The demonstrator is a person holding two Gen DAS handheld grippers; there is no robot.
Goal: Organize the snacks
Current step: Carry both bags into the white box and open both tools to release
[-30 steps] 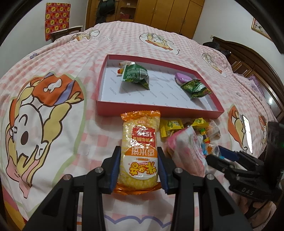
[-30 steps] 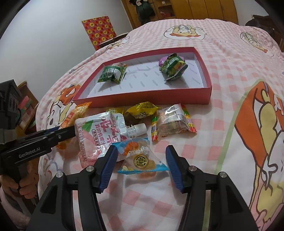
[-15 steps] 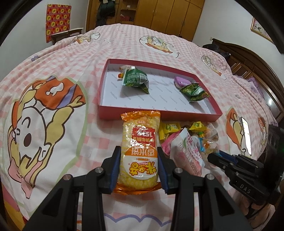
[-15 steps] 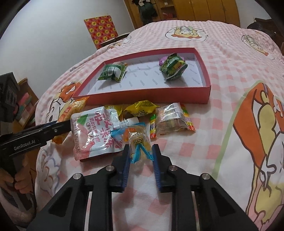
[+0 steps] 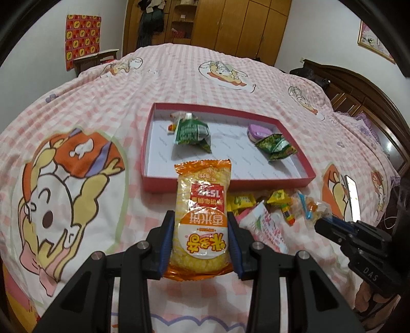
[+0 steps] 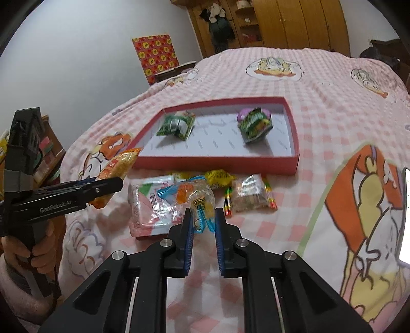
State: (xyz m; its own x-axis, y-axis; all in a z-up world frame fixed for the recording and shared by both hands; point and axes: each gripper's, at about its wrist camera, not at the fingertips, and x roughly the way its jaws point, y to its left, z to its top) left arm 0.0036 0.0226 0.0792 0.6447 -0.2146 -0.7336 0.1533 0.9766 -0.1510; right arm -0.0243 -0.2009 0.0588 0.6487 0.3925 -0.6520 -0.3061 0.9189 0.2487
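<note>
My left gripper (image 5: pixel 202 220) is shut on an orange-and-yellow rice cracker pack (image 5: pixel 202 205), held up off the bed in front of the red tray (image 5: pixel 230 181). My right gripper (image 6: pixel 203 217) is shut on a small clear snack bag with blue ends (image 6: pixel 194 197), lifted just above the pile. The red tray (image 6: pixel 217 162) holds two green packets (image 6: pixel 176 125) (image 6: pixel 255 125) and a purple item behind the right one. On the bed before the tray lie a pink-and-white drink pouch (image 6: pixel 148 205), yellow packets (image 6: pixel 220 176) and a clear bag with rainbow strips (image 6: pixel 249 197).
Everything rests on a pink checked bedspread (image 6: pixel 320 102) with cartoon prints. A person's hand (image 6: pixel 28 256) grips the left tool's handle at the left edge. Wooden wardrobes (image 5: pixel 230 23) and a dark headboard (image 5: pixel 358 89) stand beyond the bed. A phone (image 5: pixel 352 197) lies at the right.
My right gripper closed on the clear blue-ended snack bag and raised it off the bed. My left gripper kept its hold on the cracker pack, which now hangs higher against the tray.
</note>
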